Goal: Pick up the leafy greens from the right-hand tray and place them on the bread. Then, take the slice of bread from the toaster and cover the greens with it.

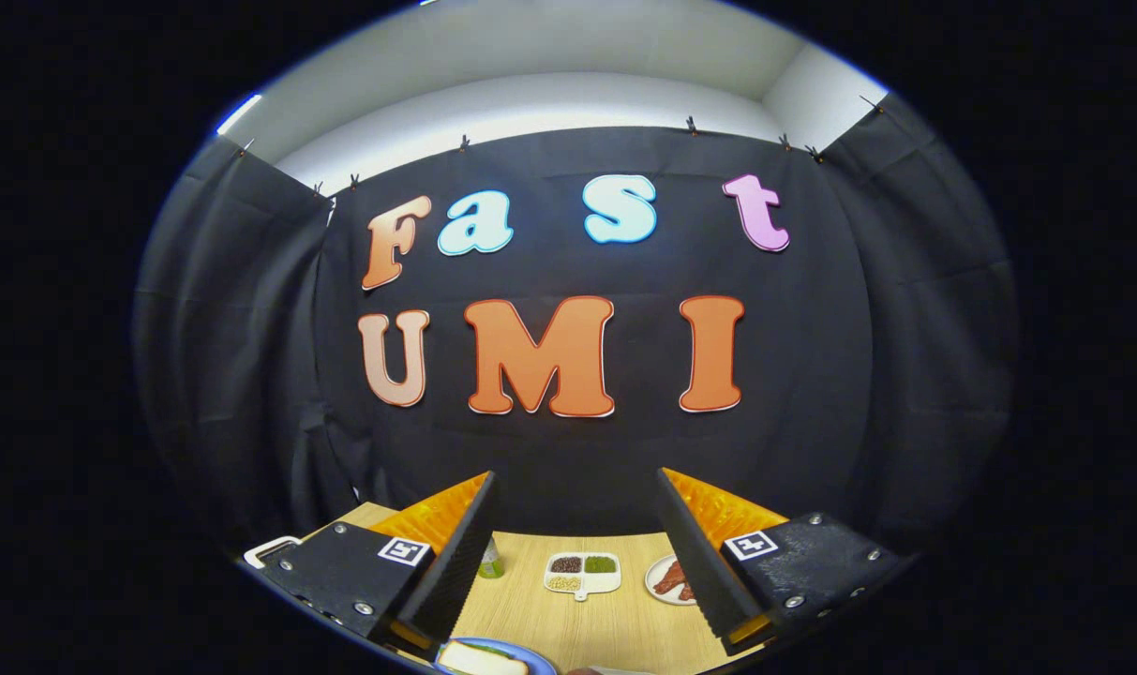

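My gripper (577, 483) is held high above the wooden table (577, 619), its two fingers (460, 553) spread wide apart and open with nothing between them. Below and between the fingers, a slice of bread (479, 659) lies on a blue plate (531, 654) at the near edge of the table. I cannot make out the leafy greens or the toaster from here; the right finger hides part of the table's right side.
Beyond the fingers a white divided dish (583, 573) holds small heaps of grains. Right of it a plate (657, 581) carries reddish strips, partly hidden by the right finger. A small greenish bottle (491, 561) stands beside the left finger. A white handle (266, 548) pokes out at the far left.
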Demonstrator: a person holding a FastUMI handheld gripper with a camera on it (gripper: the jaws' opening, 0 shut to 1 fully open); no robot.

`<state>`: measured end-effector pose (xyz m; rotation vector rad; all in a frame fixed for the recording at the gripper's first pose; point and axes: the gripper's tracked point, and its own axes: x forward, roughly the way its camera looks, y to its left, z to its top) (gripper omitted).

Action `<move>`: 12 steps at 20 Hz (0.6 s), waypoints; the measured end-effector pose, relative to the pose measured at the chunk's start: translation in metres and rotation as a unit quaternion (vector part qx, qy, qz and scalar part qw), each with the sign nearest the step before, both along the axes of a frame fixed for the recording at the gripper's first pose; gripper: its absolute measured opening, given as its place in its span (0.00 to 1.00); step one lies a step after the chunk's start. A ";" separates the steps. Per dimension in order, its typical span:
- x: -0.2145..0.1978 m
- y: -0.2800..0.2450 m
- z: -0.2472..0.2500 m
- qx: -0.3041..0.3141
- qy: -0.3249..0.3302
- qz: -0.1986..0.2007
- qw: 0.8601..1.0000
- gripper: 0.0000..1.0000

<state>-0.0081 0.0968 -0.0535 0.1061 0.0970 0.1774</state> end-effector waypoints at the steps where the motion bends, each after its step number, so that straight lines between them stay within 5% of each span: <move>1: -0.001 0.001 0.002 -0.001 -0.004 0.000 1.000 0.98; 12: 0.001 -0.001 0.028 0.000 -0.067 -0.016 0.998 0.98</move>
